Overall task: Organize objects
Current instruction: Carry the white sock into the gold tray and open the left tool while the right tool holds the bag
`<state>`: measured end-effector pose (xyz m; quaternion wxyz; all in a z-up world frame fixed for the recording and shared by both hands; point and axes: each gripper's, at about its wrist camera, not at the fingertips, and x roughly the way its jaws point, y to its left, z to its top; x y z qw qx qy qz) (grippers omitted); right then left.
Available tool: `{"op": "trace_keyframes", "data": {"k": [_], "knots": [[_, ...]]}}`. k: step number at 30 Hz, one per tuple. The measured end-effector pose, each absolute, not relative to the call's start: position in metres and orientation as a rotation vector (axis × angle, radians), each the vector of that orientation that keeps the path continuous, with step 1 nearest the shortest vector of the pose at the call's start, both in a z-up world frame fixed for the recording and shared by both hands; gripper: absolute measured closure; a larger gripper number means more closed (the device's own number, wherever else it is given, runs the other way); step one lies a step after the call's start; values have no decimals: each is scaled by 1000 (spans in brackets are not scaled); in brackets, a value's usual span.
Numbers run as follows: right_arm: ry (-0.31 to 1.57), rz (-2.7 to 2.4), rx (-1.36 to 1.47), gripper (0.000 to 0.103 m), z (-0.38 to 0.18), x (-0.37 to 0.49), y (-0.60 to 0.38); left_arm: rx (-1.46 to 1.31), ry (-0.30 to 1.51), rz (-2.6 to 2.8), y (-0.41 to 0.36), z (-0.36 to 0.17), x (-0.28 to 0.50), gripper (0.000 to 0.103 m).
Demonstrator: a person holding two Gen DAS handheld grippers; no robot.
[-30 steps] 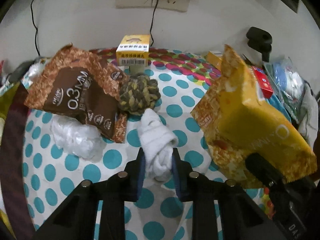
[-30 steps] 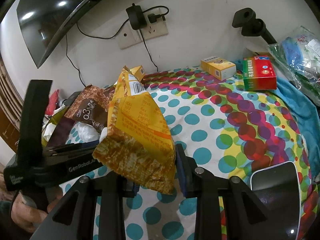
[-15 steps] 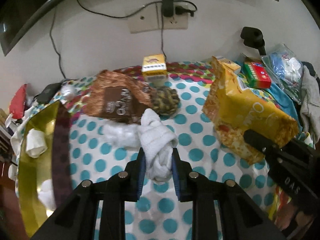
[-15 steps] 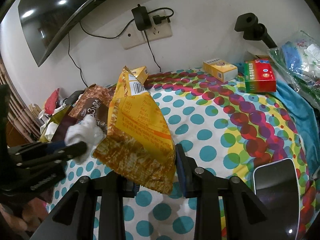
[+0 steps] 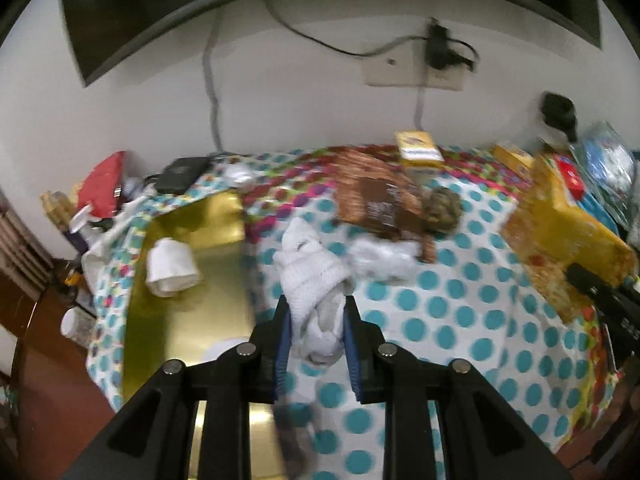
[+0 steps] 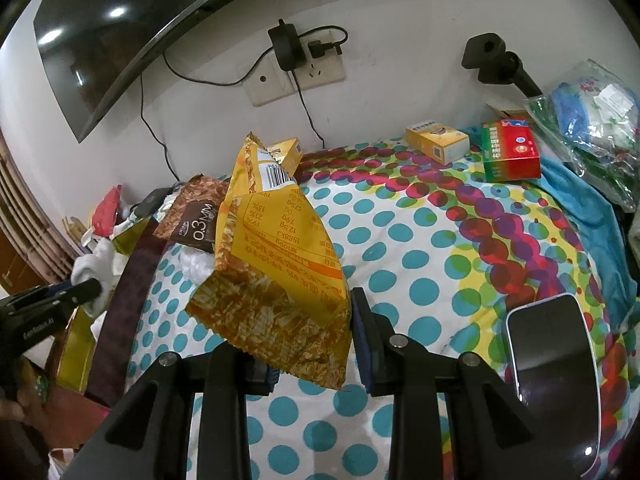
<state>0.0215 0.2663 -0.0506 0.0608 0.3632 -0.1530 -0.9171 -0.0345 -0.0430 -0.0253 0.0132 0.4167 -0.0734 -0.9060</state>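
White sock bundle (image 5: 316, 280), seemingly knotted, in left gripper (image 5: 314, 326)

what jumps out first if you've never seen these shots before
The loud polka-dot cloth covering the table grabs the eye first. Next, the big yellow snack bag clamped in the right gripper in the foreground, and the knotted white sock pinched in the left gripper, beside the gold box at the table's left.

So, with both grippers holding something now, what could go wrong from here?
The left gripper pinches only the lower end of the knotted white sock; its loose top could catch the gold box rim. The right gripper holds the yellow snack bag by one corner, so it may slip or swing into the phone nearby.
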Motion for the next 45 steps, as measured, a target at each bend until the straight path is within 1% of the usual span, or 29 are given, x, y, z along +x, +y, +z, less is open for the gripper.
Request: {"op": "trace_keyframes", "data": {"k": [5, 9, 15, 23, 28, 35, 39, 41, 42, 45], "knots": [[-452, -2791, 1096, 75, -44, 30, 260, 1256, -184, -2765, -88, -20, -44, 79], [-444, -2797, 1100, 75, -41, 32, 254, 1248, -195, -2704, -120, -27, -58, 79], [-433, -2795, 1112, 75, -37, 33, 245, 1284, -157, -2662, -160, -39, -83, 79], [-409, -2796, 1125, 75, -34, 35, 231, 1423, 48, -2701, -201, -55, -118, 79], [-408, -2783, 1144, 75, -38, 31, 226, 1465, 99, -2711, -203, -65, -130, 79], [-386, -2772, 1149, 75, -38, 29, 219, 1491, 37, -2704, -195, -75, -158, 77], [-373, -2769, 1150, 75, -38, 28, 216, 1513, 50, -2672, -195, -82, -172, 75], [-371, -2769, 1152, 75, -39, 28, 216, 1505, 6, -2655, -190, -84, -174, 72], [-376, -2766, 1155, 75, -39, 27, 216, 1503, -16, -2644, -188, -85, -174, 69], [-378, -2760, 1164, 75, -40, 25, 215, 1502, -71, -2641, -181, -85, -172, 69]]}}
